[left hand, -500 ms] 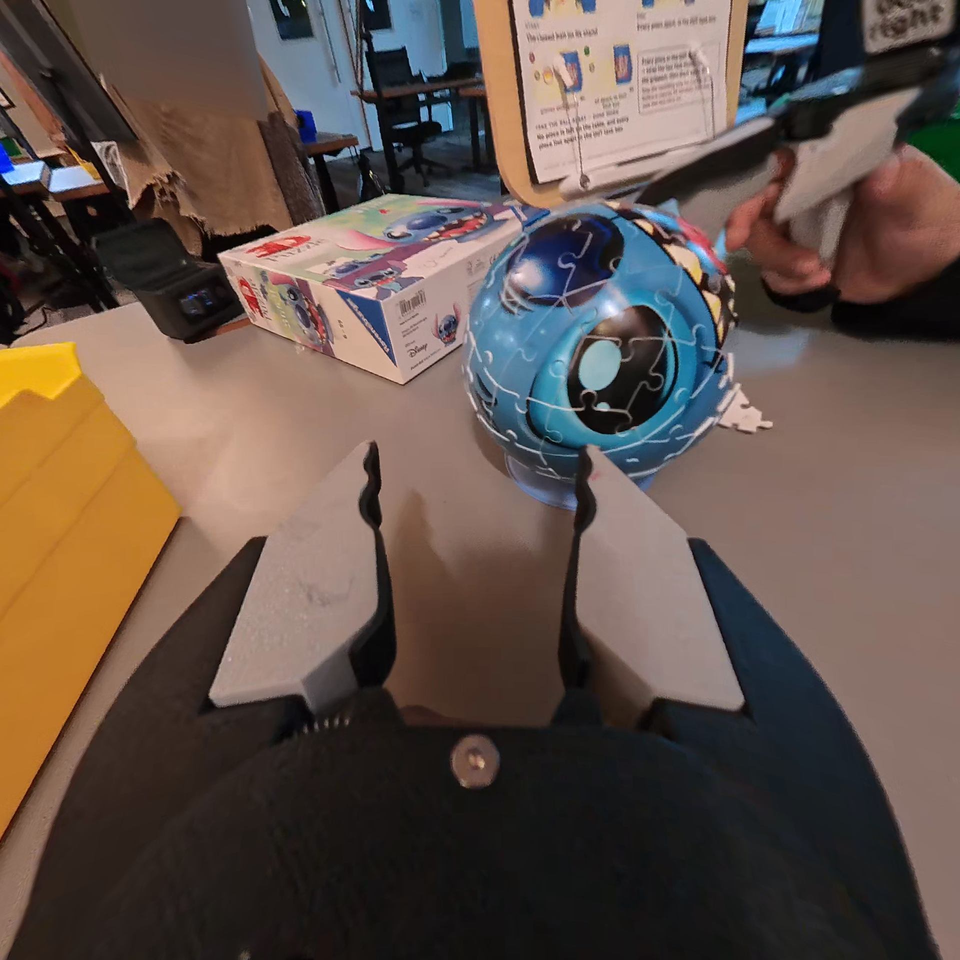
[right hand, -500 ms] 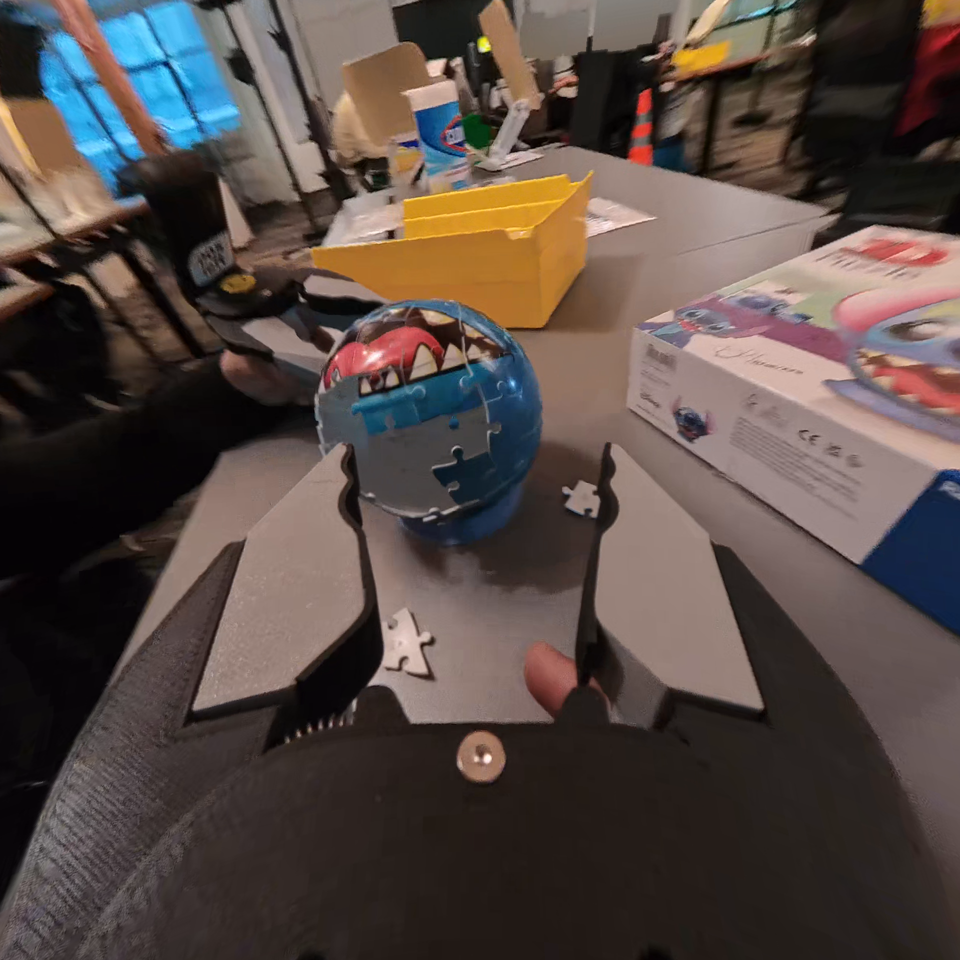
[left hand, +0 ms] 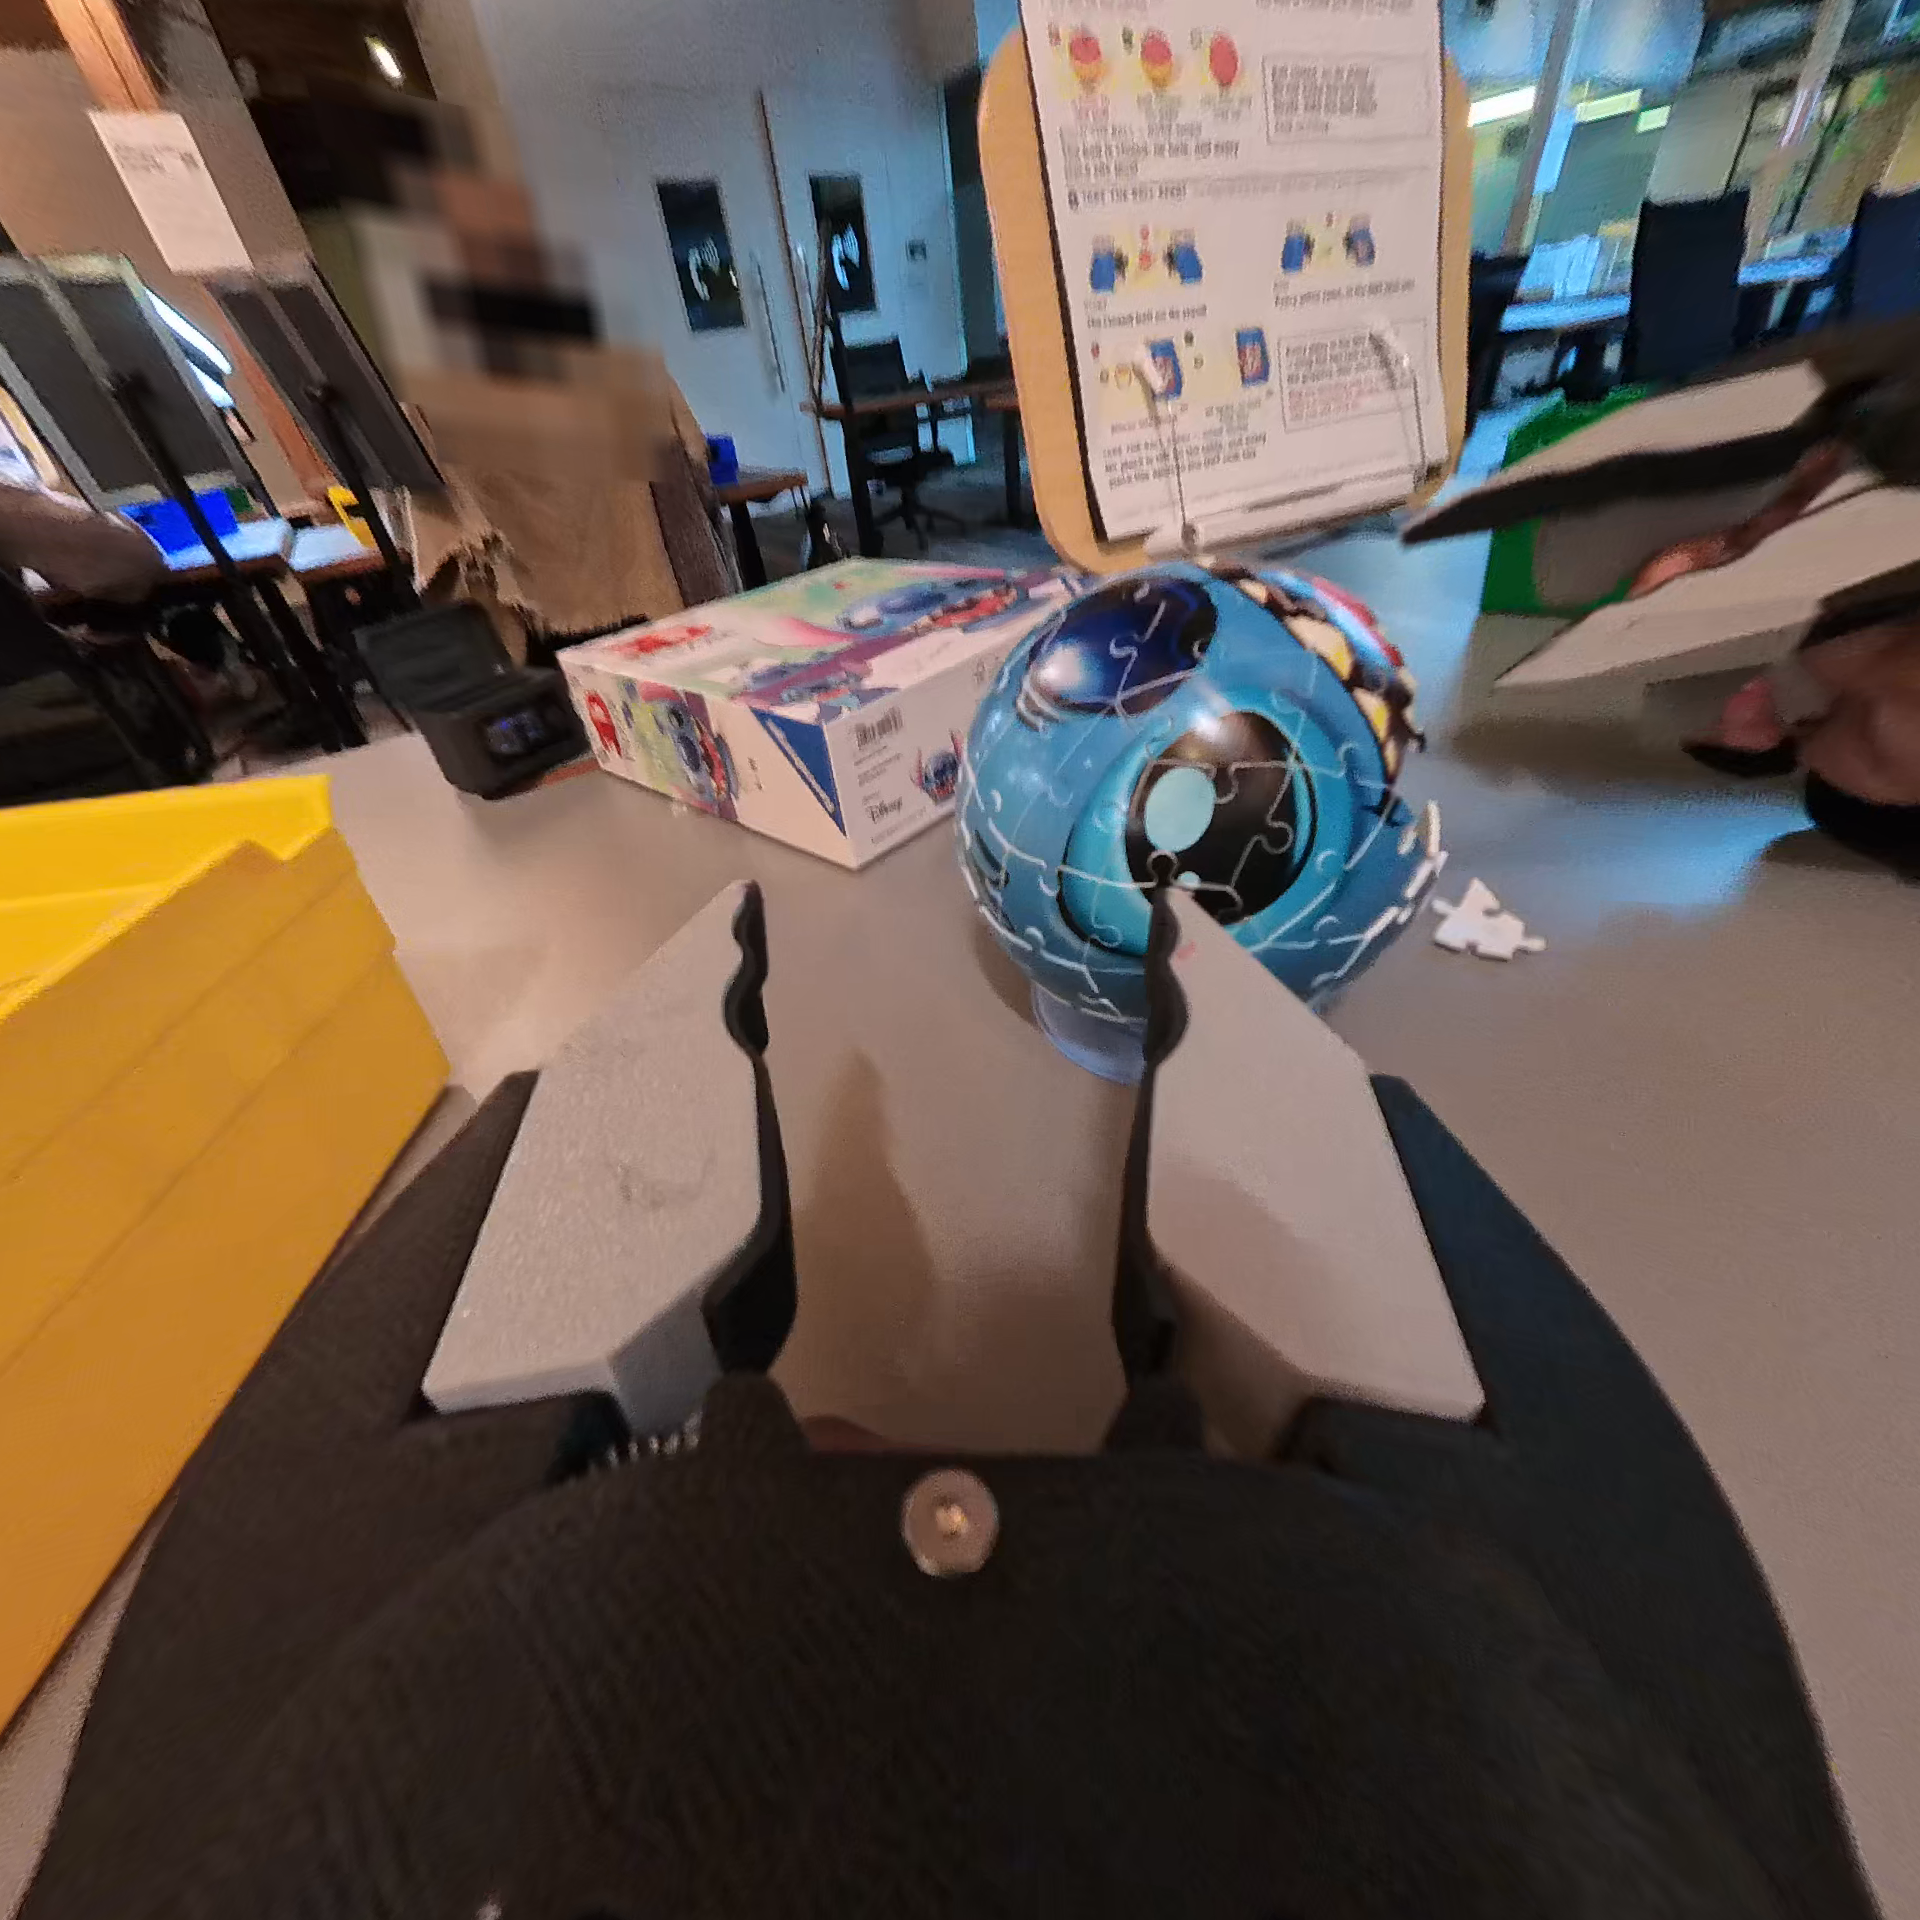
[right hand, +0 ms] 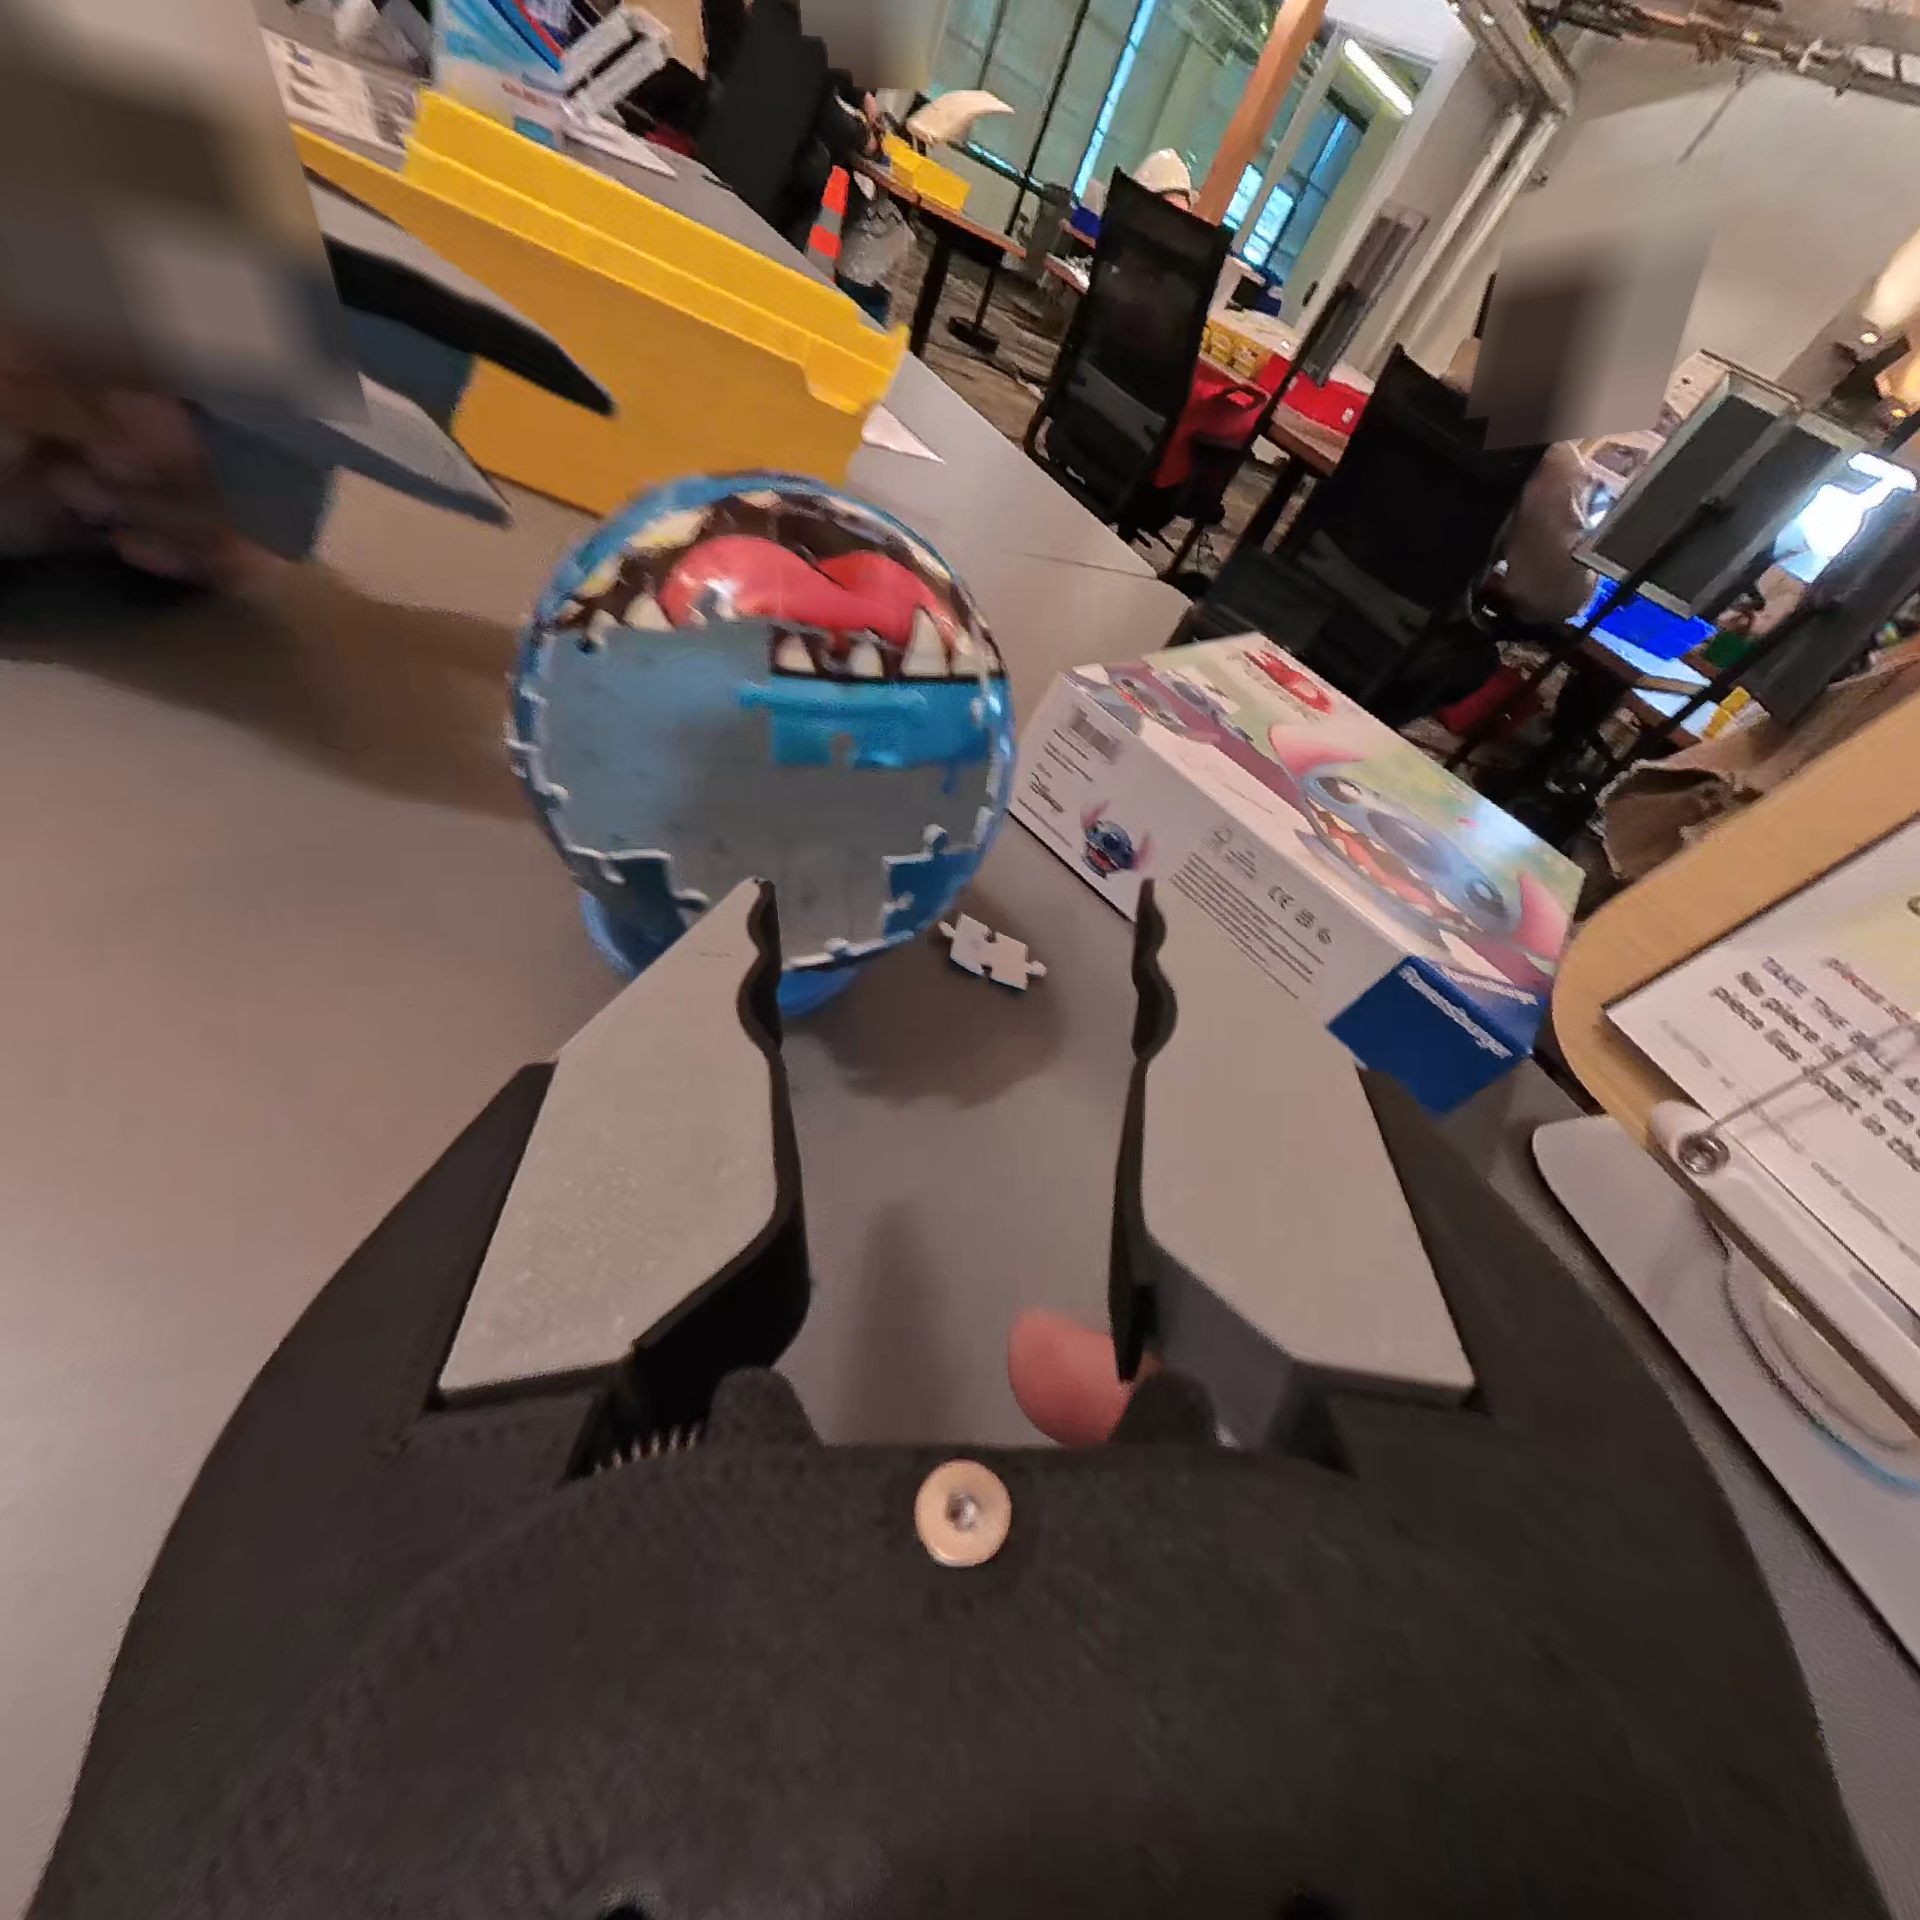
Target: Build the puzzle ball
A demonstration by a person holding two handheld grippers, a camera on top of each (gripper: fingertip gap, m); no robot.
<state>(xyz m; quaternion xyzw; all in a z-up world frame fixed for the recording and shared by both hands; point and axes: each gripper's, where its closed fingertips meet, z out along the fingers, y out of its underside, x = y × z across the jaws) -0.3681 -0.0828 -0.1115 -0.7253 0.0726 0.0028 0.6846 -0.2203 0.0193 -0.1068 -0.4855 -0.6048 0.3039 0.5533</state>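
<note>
While jaws gape, glossy puzzle ball [left hand: 1195, 790] sits unfinished.

the puzzle ball [left hand: 1195, 790] sits on a small stand [left hand: 1086, 1044] on the table [left hand: 1662, 1143], with the box [left hand: 790, 717] behind it to the left (left wrist view). a loose piece [left hand: 1486, 925] lies on the table just right of the ball. the bin [left hand: 177, 1091] stands at the left edge — well apart from the ball. the instruction board [left hand: 1236, 270] stands behind the ball.
</note>
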